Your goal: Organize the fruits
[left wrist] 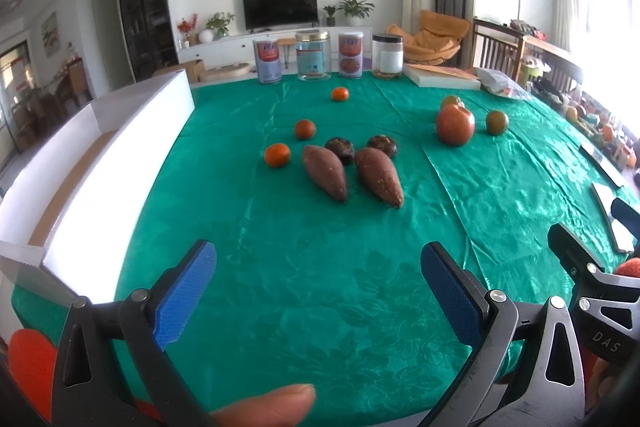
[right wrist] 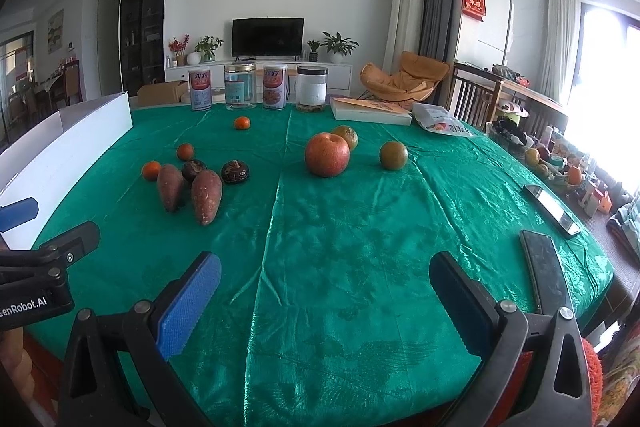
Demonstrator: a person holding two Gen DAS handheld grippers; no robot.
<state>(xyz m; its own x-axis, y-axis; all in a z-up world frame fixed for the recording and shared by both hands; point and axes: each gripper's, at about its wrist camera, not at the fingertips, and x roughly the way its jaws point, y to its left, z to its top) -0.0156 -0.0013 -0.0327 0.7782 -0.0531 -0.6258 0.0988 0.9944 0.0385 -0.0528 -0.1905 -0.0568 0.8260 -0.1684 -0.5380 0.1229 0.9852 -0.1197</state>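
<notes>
On the green tablecloth point(left wrist: 280, 267) lie two sweet potatoes point(left wrist: 325, 172) point(right wrist: 206, 195), two dark mushrooms point(left wrist: 340, 149) point(right wrist: 235, 171), three small oranges point(left wrist: 277, 155) point(right wrist: 242, 123), a red apple point(left wrist: 455, 125) point(right wrist: 327, 154) and two greenish citrus fruits point(left wrist: 497, 122) point(right wrist: 393, 155). My left gripper point(left wrist: 318, 291) is open near the table's front edge, well short of the sweet potatoes. My right gripper point(right wrist: 325, 301) is open too, nothing between its fingers, with the apple far ahead.
A long white cardboard box point(left wrist: 80, 163) point(right wrist: 68, 147) runs along the table's left side. Several jars and cans point(left wrist: 312, 57) point(right wrist: 240, 87), a flat box point(right wrist: 370, 110) and a plastic bag point(right wrist: 440, 123) stand at the back. Two phones point(right wrist: 552, 209) lie at the right edge.
</notes>
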